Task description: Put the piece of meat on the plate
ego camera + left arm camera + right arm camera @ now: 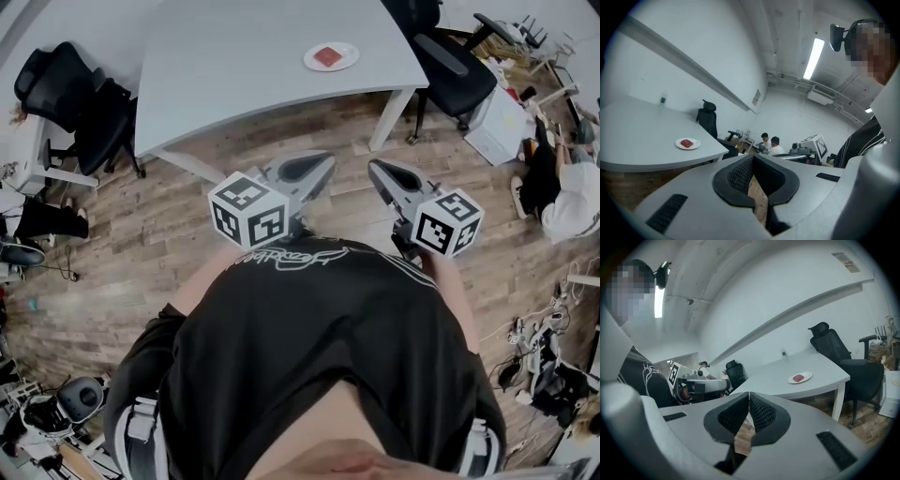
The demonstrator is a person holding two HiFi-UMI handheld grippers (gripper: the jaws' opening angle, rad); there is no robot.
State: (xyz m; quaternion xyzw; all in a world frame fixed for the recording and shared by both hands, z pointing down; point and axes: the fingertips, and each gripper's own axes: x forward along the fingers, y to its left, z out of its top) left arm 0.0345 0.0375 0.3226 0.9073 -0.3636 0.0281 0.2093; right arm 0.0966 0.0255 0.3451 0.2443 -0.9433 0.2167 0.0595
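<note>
I see my left gripper (317, 166) and right gripper (382, 172) side by side just in front of the person's black shirt (319, 328), over the wooden floor (169, 244) and well apart from the grey table (244, 66). Each has its jaws pressed together at the tips, with nothing between them. The piece of meat (328, 56) lies on the white plate (349, 63), near the table's right-hand end in the head view, beside a black office chair (450, 70).

Table (234, 66): grey, borne by wood floor (141, 253).
Plate (349, 62): laid toward its 3 o'clock side.
Bottle (663, 99): stood near far edge.
</note>
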